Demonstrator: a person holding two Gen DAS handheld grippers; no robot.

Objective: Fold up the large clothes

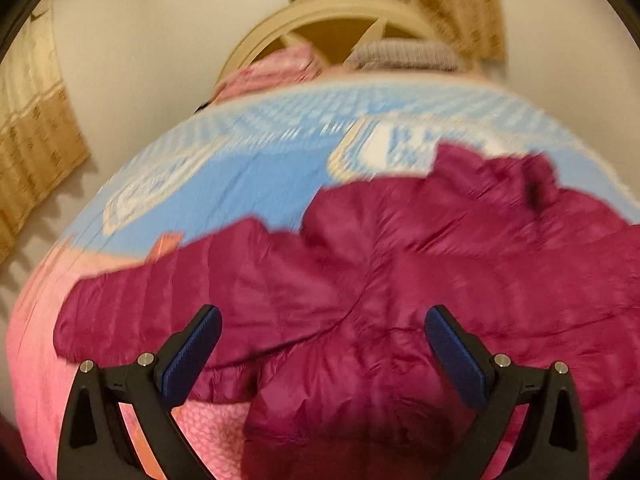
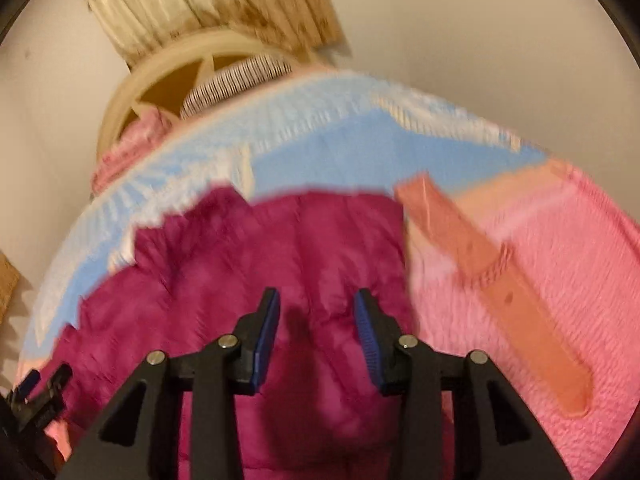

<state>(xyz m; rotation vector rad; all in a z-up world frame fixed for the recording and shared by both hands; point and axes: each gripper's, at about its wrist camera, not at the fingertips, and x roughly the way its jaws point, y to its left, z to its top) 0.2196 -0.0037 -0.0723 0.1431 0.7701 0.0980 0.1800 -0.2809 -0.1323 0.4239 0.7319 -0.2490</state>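
Item 1. A magenta quilted jacket (image 1: 420,272) is spread, rumpled, over a bed. In the left wrist view it fills the lower centre and right of the frame, with one sleeve (image 1: 168,300) stretched toward the lower left. In the right wrist view the jacket (image 2: 248,280) occupies the centre and lower left.

Item 2. The left gripper (image 1: 323,322) is seen at the bottom of its own view, above the jacket. Its jaws are spread wide, blue pads facing one another, and nothing is held between them. The same gripper (image 2: 38,392) is glimpsed at the lower left edge of the right wrist view, too small for detail.

Item 3. The right gripper (image 2: 317,308) is seen at the bottom centre of its view, over the jacket. Its jaws are parted narrowly; only jacket fabric below is seen through the gap, and the pads are not seen pressing on anything.

Item 4. A bedspread (image 1: 248,168), blue patterned at the upper part and pink toward the lower left, is laid under the jacket. In the right wrist view its pink part (image 2: 560,280) is crossed by an orange-pink strip (image 2: 500,292).

Item 5. A cream curved headboard (image 1: 332,12) is placed at upper centre, with pillows (image 1: 404,54) against it. Beige curtains (image 1: 36,128) hang at the left edge and behind the headboard.

Both views are blurred.
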